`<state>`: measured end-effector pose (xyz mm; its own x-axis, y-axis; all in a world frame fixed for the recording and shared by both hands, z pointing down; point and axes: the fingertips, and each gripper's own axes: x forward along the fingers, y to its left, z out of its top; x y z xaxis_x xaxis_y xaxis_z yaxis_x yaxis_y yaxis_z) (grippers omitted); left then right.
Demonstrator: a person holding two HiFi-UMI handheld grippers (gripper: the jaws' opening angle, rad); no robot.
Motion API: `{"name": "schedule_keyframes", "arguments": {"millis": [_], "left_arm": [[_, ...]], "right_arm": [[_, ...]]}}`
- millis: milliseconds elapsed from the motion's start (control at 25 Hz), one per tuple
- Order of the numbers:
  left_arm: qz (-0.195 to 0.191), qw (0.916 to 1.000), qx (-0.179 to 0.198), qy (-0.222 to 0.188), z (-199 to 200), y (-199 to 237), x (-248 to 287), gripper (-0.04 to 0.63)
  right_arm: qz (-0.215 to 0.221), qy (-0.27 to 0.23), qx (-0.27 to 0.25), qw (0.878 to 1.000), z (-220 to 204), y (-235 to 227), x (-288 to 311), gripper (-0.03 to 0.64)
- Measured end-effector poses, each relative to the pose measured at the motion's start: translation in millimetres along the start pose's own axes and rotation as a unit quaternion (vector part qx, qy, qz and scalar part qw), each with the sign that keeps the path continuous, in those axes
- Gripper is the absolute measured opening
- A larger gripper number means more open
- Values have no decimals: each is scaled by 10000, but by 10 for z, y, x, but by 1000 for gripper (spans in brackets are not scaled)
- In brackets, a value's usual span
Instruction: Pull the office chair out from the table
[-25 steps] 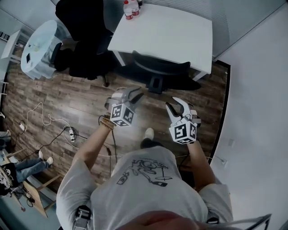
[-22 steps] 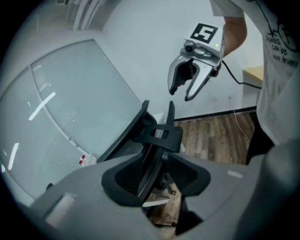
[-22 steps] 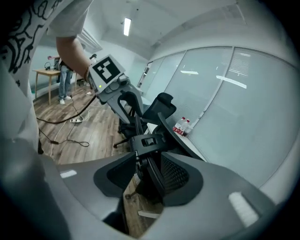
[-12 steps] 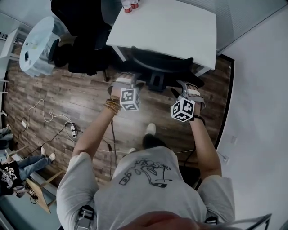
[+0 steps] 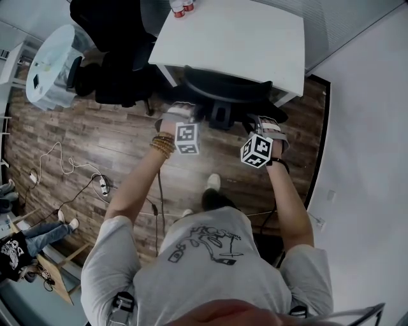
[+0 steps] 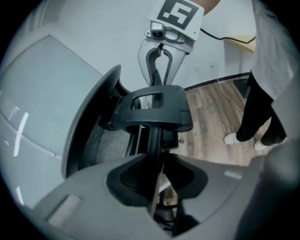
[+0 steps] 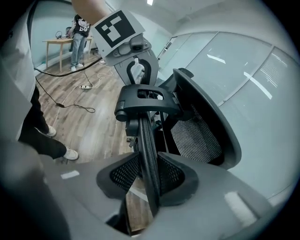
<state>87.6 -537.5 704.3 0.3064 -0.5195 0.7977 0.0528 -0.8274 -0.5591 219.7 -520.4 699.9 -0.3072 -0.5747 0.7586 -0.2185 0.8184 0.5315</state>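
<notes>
Two grippers: both on the office chair (image 5: 226, 89), one per arm.
Left gripper (image 6: 157, 187): jaws have just been closing, and they're clamped on the left armrest (image 6: 153, 145).
Right gripper (image 7: 149, 185): same story, closing in and pinching the right armrest (image 7: 145, 140).
Chair: tucked under the near edge of the white worktop (image 5: 242, 38), backrest facing the person.

The office chair (image 5: 226, 89) sits tucked under the table's (image 5: 242, 38) near edge. 2 bottles (image 5: 178, 8) stand on the table's far-left corner. A smaller table (image 5: 64, 48) stands well left of it.
</notes>
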Motion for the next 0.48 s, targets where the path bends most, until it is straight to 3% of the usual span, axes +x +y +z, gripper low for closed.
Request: {"name": "schedule_keyframes", "arguments": {"millis": [480], "left_arm": [[-104,9999,1,2,-19,-263,-188,107]], "right_arm": [[79,-15,157,9998,84,287,-157,121]]}}
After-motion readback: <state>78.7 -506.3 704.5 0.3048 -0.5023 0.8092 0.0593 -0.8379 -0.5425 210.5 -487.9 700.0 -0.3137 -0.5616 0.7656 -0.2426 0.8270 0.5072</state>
